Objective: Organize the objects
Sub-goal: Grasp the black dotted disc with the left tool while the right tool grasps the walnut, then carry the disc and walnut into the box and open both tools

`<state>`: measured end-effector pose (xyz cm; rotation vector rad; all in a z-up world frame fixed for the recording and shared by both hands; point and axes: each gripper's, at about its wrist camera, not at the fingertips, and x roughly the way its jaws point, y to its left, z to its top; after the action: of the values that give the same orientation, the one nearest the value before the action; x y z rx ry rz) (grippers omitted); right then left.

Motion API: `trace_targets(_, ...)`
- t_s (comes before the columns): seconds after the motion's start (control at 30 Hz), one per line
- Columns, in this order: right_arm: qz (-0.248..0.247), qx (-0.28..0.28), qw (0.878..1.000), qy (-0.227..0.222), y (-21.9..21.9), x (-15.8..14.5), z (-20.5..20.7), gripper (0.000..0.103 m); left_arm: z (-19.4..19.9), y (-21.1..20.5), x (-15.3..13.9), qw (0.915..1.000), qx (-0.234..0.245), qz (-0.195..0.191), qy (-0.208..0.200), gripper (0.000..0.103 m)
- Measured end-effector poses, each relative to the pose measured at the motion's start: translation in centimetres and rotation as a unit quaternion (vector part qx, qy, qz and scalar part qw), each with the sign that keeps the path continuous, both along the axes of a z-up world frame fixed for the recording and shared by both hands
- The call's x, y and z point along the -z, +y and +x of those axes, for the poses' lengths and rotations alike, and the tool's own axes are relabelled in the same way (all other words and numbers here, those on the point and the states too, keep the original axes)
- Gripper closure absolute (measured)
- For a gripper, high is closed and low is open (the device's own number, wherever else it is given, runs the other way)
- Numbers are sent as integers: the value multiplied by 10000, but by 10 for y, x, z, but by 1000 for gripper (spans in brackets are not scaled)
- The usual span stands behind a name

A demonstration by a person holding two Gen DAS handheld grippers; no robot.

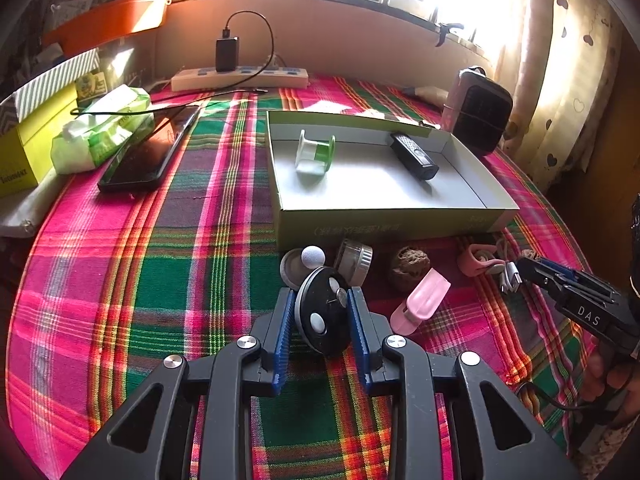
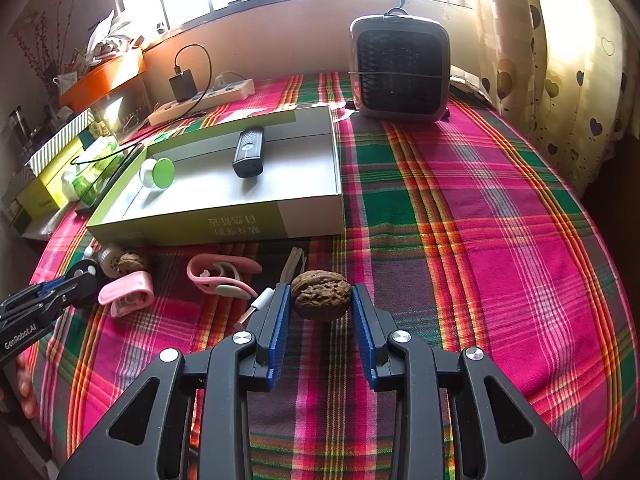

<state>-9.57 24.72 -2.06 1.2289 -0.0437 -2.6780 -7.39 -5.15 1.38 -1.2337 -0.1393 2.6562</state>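
Walnut point(image 2: 321, 295) between right claw point(image 2: 321, 300) pads, before box point(image 2: 224, 228).

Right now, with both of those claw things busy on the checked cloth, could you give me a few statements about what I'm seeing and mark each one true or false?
1. The left gripper has a black disc between its fingers. True.
2. The right gripper is closed on a pink clip. False: a walnut sits between its fingers; the pink clip lies on the cloth to the left.
3. The open box holds a green-and-white spool and a small black device. True.
4. The small fan stands inside the box. False: it stands on the cloth beyond the box's right corner.
5. A second walnut lies on the cloth in front of the box. True.
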Motion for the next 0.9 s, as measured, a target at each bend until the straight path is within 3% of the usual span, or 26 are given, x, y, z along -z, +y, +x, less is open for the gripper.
trace_targets(0.9, -121, -284, 9985, 443, -10, -37, -7, 71, -11, 17, -35, 9992, 181, -52, 346, 78)
